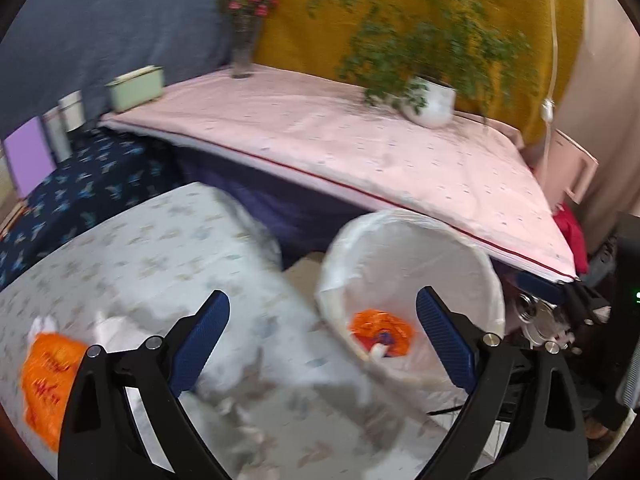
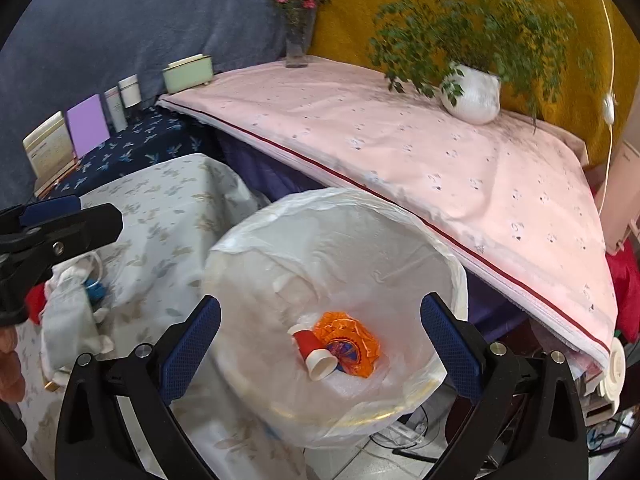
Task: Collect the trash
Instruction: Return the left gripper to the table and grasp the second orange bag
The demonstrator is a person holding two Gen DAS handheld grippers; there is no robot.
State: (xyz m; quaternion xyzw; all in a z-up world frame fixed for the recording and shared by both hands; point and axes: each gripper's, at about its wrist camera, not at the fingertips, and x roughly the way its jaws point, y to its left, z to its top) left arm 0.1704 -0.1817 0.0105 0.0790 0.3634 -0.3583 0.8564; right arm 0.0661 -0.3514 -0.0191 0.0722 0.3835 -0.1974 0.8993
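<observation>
A round bin with a white liner point(image 2: 320, 196) stands beside the floral-cloth table point(image 2: 168, 208). In its bottom lie a crumpled orange wrapper point(image 2: 348, 340) and a red and white paper cup point(image 2: 314, 354). My right gripper point(image 2: 320, 344) hangs open above the bin mouth with nothing between its fingers. My left gripper point(image 1: 324, 340) is open and empty over the table's edge next to the bin point(image 1: 400, 216); its finger point(image 2: 80, 224) shows at the left of the right wrist view. Another orange wrapper point(image 1: 44, 376) and crumpled white tissue point(image 1: 108, 328) lie on the table.
Behind the bin a pink-covered surface point(image 1: 360, 140) carries a potted plant point(image 1: 432, 104), a flower vase point(image 1: 242, 52) and a green box point(image 1: 138, 86). White cloth scraps point(image 2: 72, 312) with a blue item point(image 2: 96, 290) lie on the table. Cables run over the floor tiles point(image 2: 400, 440).
</observation>
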